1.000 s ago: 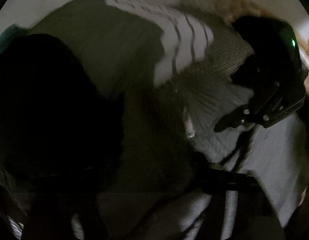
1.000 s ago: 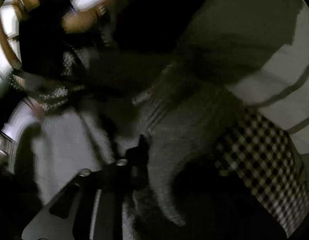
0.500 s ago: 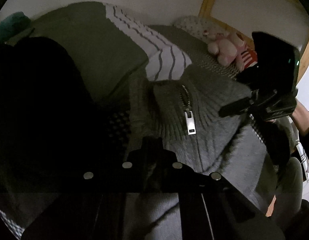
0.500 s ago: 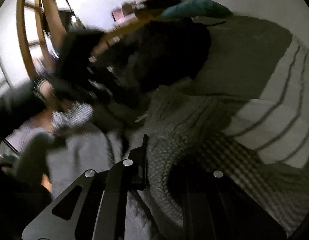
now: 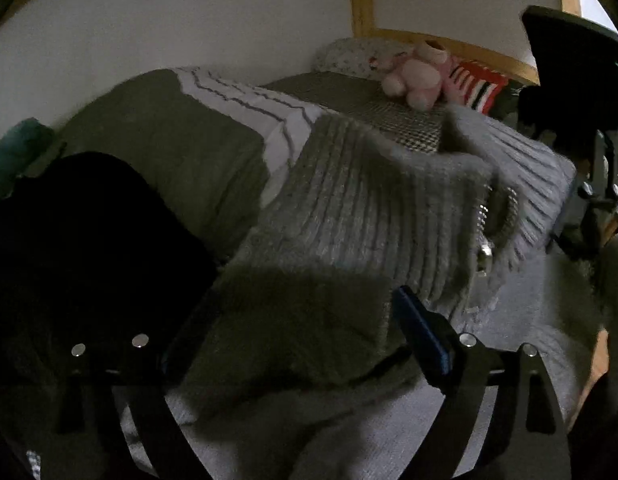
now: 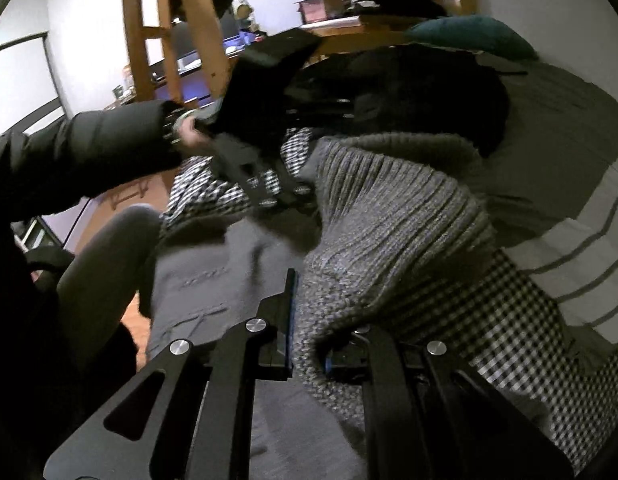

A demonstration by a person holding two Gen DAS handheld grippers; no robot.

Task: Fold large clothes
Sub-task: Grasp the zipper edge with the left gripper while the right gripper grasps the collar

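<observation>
- L gripper (image 5: 297, 320): jaws just opened wide, grey ribbed zip sweater (image 5: 369, 216) lying loose between.
- R gripper (image 6: 309, 320): clamped on sweater edge, beside checked sheet (image 6: 489, 340).

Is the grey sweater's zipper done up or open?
Open: the zipper teeth part at the collar of the grey sweater.

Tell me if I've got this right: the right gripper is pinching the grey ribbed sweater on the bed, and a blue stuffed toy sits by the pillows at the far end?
Nearly. The right gripper is indeed clamped on the grey ribbed sweater, but the stuffed toy by the pillows is pink, not blue. The left wrist view shows it at the far end of the bed.
</observation>
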